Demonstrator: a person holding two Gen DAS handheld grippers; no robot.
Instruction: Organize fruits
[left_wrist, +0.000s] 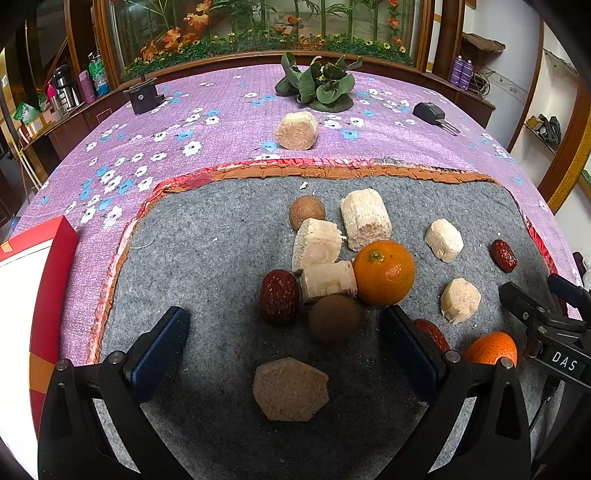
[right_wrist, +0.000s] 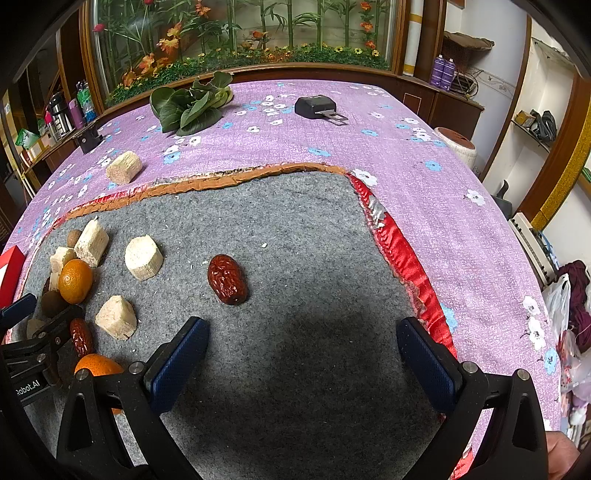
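Hovering wide and empty, the left gripper (left_wrist: 284, 347) frames the heaped fruit (left_wrist: 334, 271) at frame centre, likely choosing, while the right gripper (right_wrist: 301, 362), equally wide, faces a lone date (right_wrist: 227, 279) left of centre.

left tool (left_wrist: 284, 343): jaws spread wide, low | right tool (right_wrist: 301, 360): jaws spread wide, low

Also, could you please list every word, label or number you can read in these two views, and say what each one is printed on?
"DAS": white letters on the right hand-held gripper, in the left wrist view.
"Robot.AI": white letters on the left hand-held gripper, in the right wrist view; its start is cut off.
Bottle and spray can labels: too small to read.
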